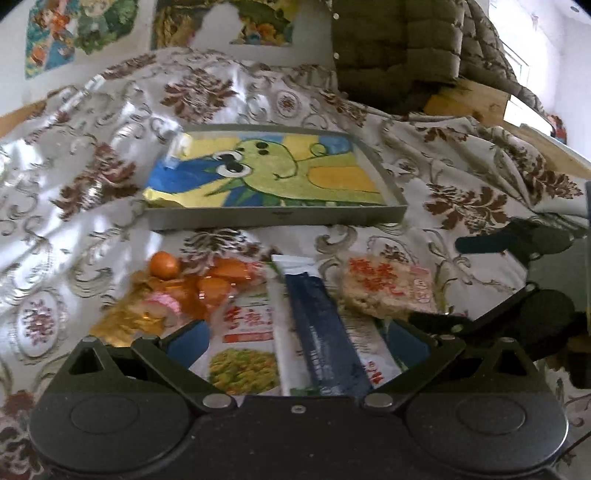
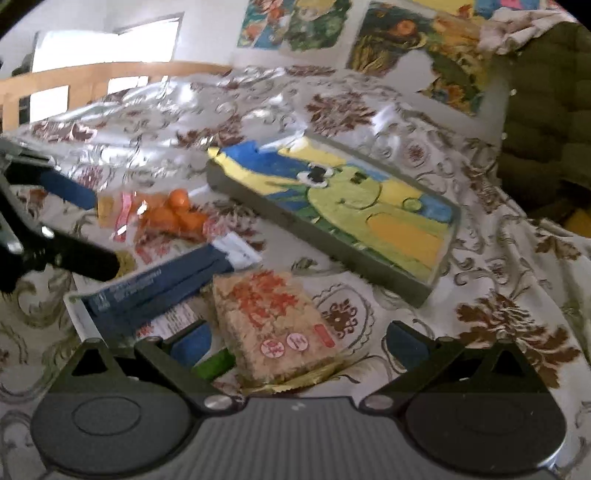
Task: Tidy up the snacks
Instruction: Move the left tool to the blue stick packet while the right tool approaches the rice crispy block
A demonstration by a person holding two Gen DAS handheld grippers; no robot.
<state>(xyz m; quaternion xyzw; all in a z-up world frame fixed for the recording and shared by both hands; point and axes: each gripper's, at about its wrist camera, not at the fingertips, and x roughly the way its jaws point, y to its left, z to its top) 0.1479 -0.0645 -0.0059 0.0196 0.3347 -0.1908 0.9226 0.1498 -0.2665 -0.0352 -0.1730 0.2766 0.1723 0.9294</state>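
We see a white wall (image 1: 207, 33) hung with colourful posters (image 2: 417, 40), a shiny floral cloth (image 1: 92, 122) catching daylight, a bright window (image 2: 147, 37) behind a wooden rail (image 2: 92, 75), and a quilted olive jacket (image 1: 399, 48).

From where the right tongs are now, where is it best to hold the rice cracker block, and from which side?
Probably across the two long side edges of the rice cracker block, coming from its near end: it lies flat, between the open right tongs.

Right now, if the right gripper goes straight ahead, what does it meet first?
Probably the rice cake, lying between the open right gripper fingers; the tray lies beyond. Depth is unclear.
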